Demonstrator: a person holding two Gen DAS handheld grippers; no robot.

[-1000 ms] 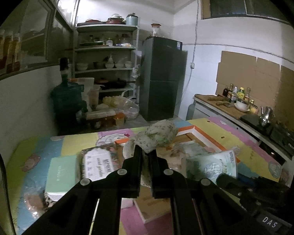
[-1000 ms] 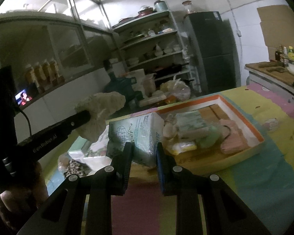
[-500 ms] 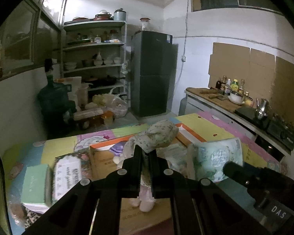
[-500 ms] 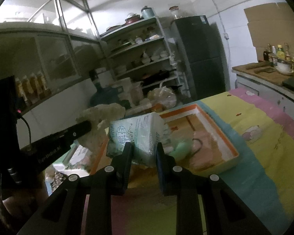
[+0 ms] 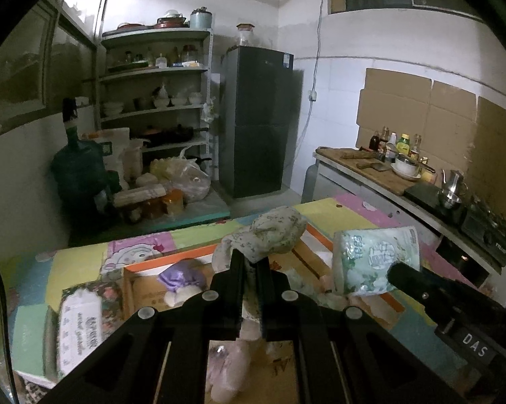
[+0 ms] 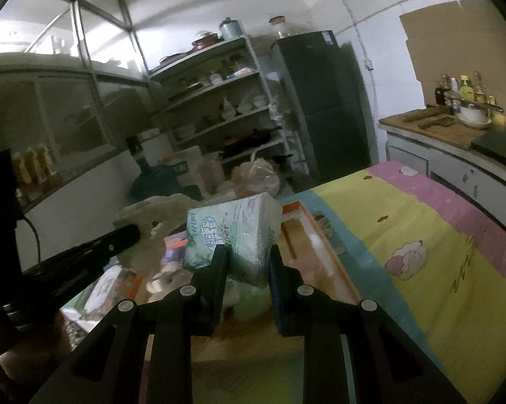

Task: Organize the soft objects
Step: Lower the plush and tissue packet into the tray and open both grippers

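My left gripper [image 5: 250, 260] is shut on a pale flowered cloth bundle [image 5: 270, 235] and holds it above the orange-rimmed cardboard tray [image 5: 152, 264]; the bundle also shows in the right wrist view [image 6: 148, 215]. My right gripper [image 6: 246, 256] is shut on a white-green tissue pack [image 6: 232, 232], held above the tray [image 6: 295, 207]; the pack also shows in the left wrist view [image 5: 374, 259]. A purple soft item [image 5: 180, 274] and pink soft items [image 5: 229, 370] lie in the tray.
A flowered pack [image 5: 81, 323] and a green box [image 5: 25, 336] lie left of the tray on the colourful mat [image 6: 421, 235]. A shelf rack [image 5: 155, 101], a fridge [image 5: 259, 118] and a water jug [image 5: 76, 165] stand behind. A counter with a stove [image 5: 455, 198] runs along the right.
Both grippers have moved right over the tray with their loads. The tissue pack now sits closer to the cloth bundle, and the tray has shifted left in both views.
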